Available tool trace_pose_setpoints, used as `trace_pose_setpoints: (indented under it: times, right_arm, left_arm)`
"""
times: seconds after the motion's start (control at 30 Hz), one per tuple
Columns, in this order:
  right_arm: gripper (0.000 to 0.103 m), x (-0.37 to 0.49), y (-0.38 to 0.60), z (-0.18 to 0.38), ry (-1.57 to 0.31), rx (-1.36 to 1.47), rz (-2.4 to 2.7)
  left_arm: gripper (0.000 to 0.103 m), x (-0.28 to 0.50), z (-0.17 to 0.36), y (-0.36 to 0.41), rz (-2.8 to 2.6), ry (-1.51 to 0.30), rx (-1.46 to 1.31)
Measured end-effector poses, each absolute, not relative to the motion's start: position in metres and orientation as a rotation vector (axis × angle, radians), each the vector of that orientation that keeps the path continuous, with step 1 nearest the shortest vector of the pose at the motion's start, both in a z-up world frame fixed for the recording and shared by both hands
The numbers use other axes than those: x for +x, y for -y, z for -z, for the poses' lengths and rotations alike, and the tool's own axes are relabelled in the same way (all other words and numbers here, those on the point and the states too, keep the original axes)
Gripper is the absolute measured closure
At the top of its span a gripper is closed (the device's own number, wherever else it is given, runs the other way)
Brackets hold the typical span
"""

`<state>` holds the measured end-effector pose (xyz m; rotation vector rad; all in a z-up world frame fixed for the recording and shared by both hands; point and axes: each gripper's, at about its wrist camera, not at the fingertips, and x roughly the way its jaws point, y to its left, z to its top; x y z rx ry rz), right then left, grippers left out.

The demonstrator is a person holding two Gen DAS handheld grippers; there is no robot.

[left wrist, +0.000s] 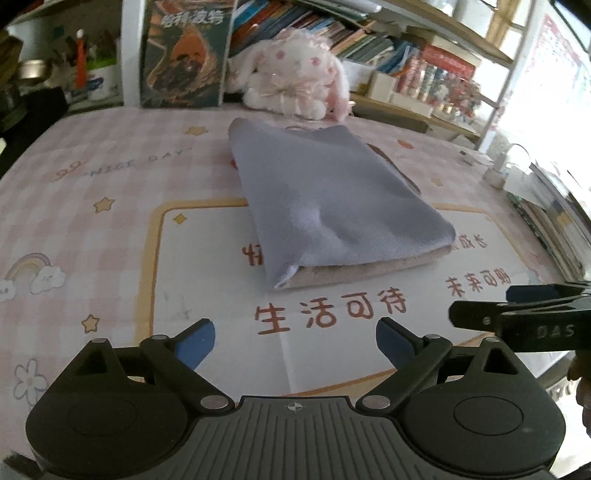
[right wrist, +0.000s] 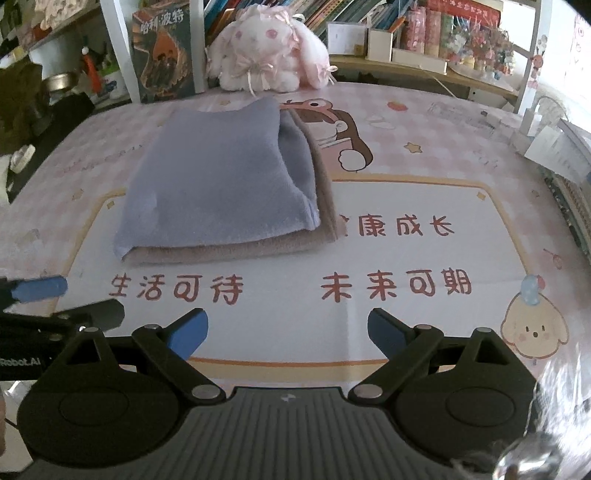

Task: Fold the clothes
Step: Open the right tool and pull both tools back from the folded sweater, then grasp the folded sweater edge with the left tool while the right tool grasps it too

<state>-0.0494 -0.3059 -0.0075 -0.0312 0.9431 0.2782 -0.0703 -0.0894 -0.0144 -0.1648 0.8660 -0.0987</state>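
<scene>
Nearest, the left gripper [left wrist: 295,341] and the right gripper [right wrist: 287,332] hover side by side over the printed pink table cover [left wrist: 110,229], both with blue-padded tongs spread apart and holding nothing. Nothing lies between them and the folded cloth [right wrist: 221,184], which rests flat near the middle of the cover, lavender layer over a beige one. Beyond it a plush rabbit [right wrist: 266,55] and an upright book [right wrist: 164,51] stand against bookshelves [left wrist: 369,33]. Only the right wrist view shows the cover's cartoon puppy [right wrist: 532,328].
</scene>
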Motion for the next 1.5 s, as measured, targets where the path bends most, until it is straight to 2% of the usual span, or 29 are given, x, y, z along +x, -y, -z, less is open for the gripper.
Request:
trace_pose_setpoints:
  times: [0.17,0.3,0.57,0.73,0.8,0.87,0.9,0.93,0.97,1.0,1.13,1.23,1.3,1.4,1.47,1.5]
  right_arm:
    - [0.009,-0.038,0.317,0.0,-0.896,0.03,-0.303]
    - [0.009,-0.013,0.331,-0.007,-0.85,0.124,-0.309]
    - [0.009,0.068,0.349,0.008,-1.009,0.33,-0.446]
    - [0.013,0.107,0.35,0.027,-1.134,0.413,-0.499]
    - [0.017,0.119,0.35,0.034,-1.174,0.459,-0.525]
    - [0.026,0.124,0.348,0.038,-1.2,0.477,-0.552]
    - [0.027,0.126,0.345,0.04,-1.207,0.473,-0.567]
    - [0.03,0.128,0.342,0.039,-1.204,0.458,-0.582]
    - [0.03,0.129,0.338,0.039,-1.2,0.437,-0.596]
    - [0.032,0.129,0.334,0.038,-1.195,0.408,-0.606]
    - [0.066,0.123,0.322,0.029,-1.133,0.297,-0.642]
    - [0.074,0.104,0.313,0.01,-0.982,0.147,-0.696]
    - [0.074,0.096,0.311,0.006,-0.941,0.101,-0.712]
    - [0.07,0.106,0.322,0.02,-1.023,0.196,-0.691]
    - [0.058,0.115,0.331,0.029,-1.082,0.267,-0.683]
    - [0.057,0.118,0.334,0.033,-1.106,0.297,-0.682]
  left_arm:
    - [0.007,-0.066,0.007,0.076,0.076,-0.764,-0.291]
    - [0.008,-0.045,0.007,0.066,-0.015,-0.765,-0.347]
    - [0.008,0.012,0.029,0.038,-0.007,-0.849,-0.611]
    - [0.009,0.033,0.038,0.041,0.0,-0.883,-0.664]
    - [0.012,0.038,0.04,0.043,0.0,-0.887,-0.67]
    - [0.018,0.042,0.041,0.045,0.002,-0.887,-0.681]
    - [0.024,0.044,0.042,0.046,0.005,-0.889,-0.691]
    - [0.035,0.047,0.043,0.046,0.015,-0.894,-0.716]
    - [0.041,0.048,0.044,0.047,0.021,-0.901,-0.74]
    - [0.041,0.049,0.043,0.049,0.011,-0.903,-0.743]
    - [0.053,0.049,0.022,0.076,-0.014,-0.862,-0.528]
    - [0.053,0.046,0.004,0.1,-0.019,-0.81,-0.337]
    - [0.052,0.049,0.006,0.098,-0.017,-0.839,-0.344]
    - [0.047,0.053,0.019,0.076,-0.012,-0.901,-0.486]
    - [0.043,0.055,0.028,0.063,0.004,-0.929,-0.583]
    - [0.043,0.055,0.032,0.059,0.012,-0.933,-0.614]
